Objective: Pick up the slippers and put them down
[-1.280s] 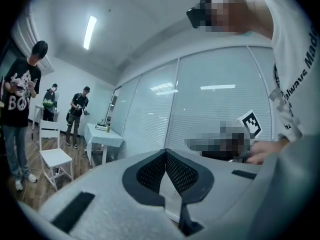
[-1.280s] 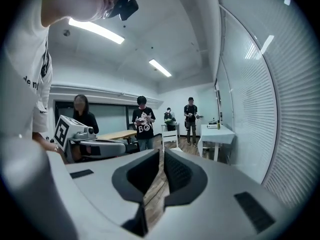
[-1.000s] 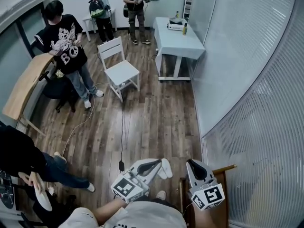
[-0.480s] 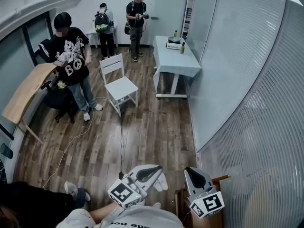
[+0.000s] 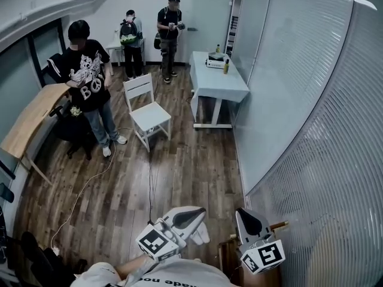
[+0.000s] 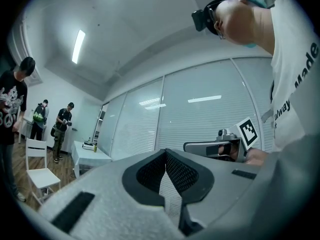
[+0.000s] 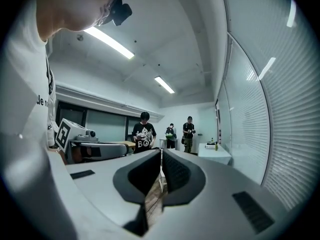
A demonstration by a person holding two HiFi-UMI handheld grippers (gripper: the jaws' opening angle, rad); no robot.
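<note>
My matte grey left claw (image 6: 165,154) is clenched; my right claw (image 7: 161,153) has just closed on nothing. A pale rounded slipper (image 5: 202,233) shows below the left claw, over the wood-plank floor (image 5: 179,172).

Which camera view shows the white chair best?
The head view: the whole white chair shows from above, unobstructed. The left gripper view has it small at the left edge. The right gripper view hides almost all of it.
</note>
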